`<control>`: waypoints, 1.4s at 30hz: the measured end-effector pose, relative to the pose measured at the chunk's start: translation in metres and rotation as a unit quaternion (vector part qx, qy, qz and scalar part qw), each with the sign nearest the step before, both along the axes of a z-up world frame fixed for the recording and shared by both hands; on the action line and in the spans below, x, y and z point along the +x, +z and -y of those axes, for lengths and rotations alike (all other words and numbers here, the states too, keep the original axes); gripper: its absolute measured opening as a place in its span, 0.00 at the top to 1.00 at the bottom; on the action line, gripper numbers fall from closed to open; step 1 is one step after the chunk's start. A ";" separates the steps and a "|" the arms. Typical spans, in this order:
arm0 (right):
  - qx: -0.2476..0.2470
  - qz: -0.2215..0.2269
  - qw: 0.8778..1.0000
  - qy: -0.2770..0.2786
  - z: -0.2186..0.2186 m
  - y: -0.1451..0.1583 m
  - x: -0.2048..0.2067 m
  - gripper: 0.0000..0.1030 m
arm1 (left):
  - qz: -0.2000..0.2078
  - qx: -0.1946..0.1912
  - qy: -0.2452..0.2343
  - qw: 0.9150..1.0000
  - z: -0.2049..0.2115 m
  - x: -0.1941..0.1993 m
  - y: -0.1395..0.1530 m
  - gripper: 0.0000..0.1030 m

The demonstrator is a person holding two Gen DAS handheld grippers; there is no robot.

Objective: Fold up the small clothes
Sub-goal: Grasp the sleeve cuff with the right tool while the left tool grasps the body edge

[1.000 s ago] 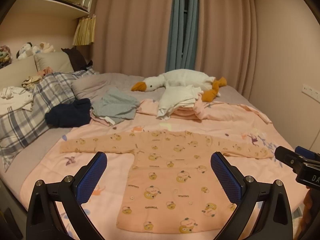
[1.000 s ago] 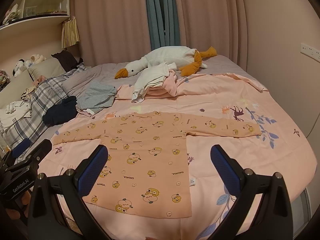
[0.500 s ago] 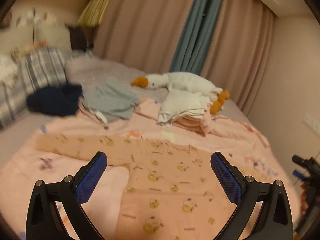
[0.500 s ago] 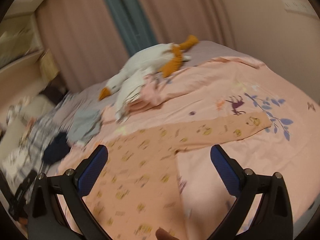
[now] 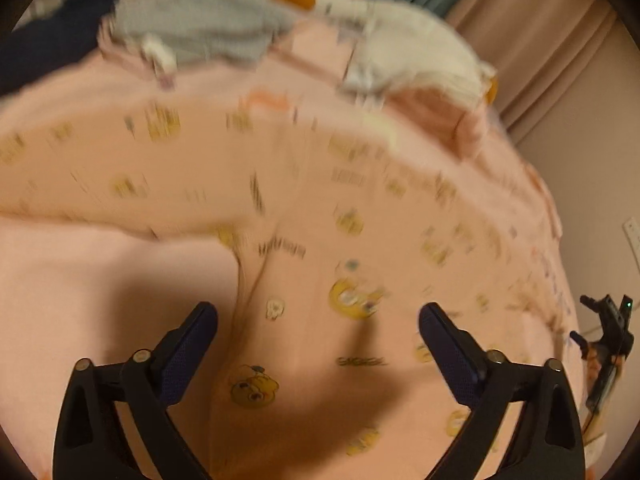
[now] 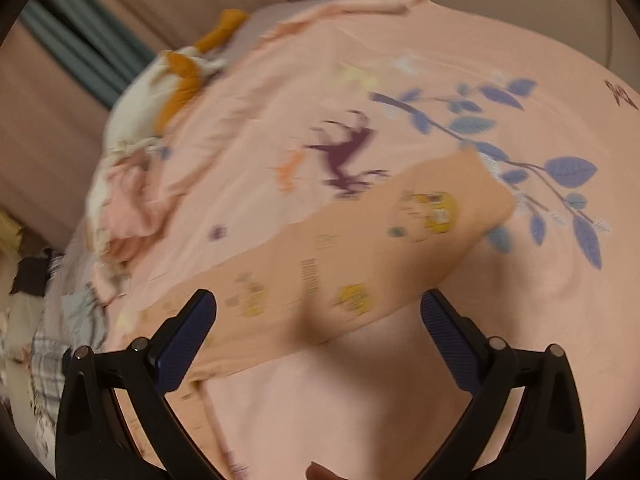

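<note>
A small peach long-sleeved top with yellow cartoon prints [image 5: 320, 220] lies flat on the pink bedspread, sleeves spread out. My left gripper [image 5: 318, 320] is open and empty, close above the top's body near the left armpit seam. My right gripper [image 6: 318, 308] is open and empty, close above the top's right sleeve [image 6: 360, 248], whose cuff ends to the upper right. The right gripper also shows at the right edge of the left wrist view [image 5: 608, 328]. Both views are motion-blurred.
A white goose plush [image 5: 400, 28] and folded white and pink clothes [image 5: 432, 96] lie beyond the top. Grey [image 5: 208, 28] and dark navy garments [image 5: 52, 36] lie at the back left. The pink bedspread [image 6: 440, 60] carries deer and leaf prints. Curtains hang behind.
Both grippers have dropped down and forward toward the bed, the left over the top's body, the right over its right sleeve. Both stay open.
</note>
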State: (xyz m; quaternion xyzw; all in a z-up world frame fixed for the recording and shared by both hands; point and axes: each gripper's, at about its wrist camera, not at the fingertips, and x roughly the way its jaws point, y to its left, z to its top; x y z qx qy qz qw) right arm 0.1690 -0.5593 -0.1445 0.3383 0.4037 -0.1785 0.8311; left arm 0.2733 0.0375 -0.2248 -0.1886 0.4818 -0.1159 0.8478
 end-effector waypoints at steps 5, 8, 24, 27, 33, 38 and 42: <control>0.029 -0.006 0.998 -0.050 0.054 -0.031 -0.016 0.02 | 0.031 0.020 0.001 0.999 -0.001 -0.007 -0.001 0.18; 0.068 0.034 0.995 -0.062 0.077 -0.042 -0.031 0.00 | 0.029 -0.011 0.028 0.999 -0.017 -0.001 -0.005 0.48; 0.049 0.114 0.978 -0.167 0.092 -0.070 -0.053 0.95 | 0.012 -0.054 0.070 0.996 -0.041 0.011 -0.024 0.91; 0.081 0.112 0.975 -0.175 0.101 -0.067 -0.053 0.94 | 0.011 -0.047 0.071 0.996 -0.040 0.013 -0.024 0.91; 0.009 0.097 0.990 -0.103 0.064 -0.017 -0.032 0.93 | 0.007 -0.073 0.074 0.995 -0.047 0.013 -0.028 0.92; -0.029 0.124 0.992 -0.022 -0.005 0.047 0.012 0.93 | 0.008 -0.068 0.071 0.995 -0.046 0.012 -0.027 0.93; -0.031 0.157 0.984 0.075 -0.096 0.085 0.052 0.93 | 0.013 -0.067 0.068 0.995 -0.047 0.011 -0.028 0.93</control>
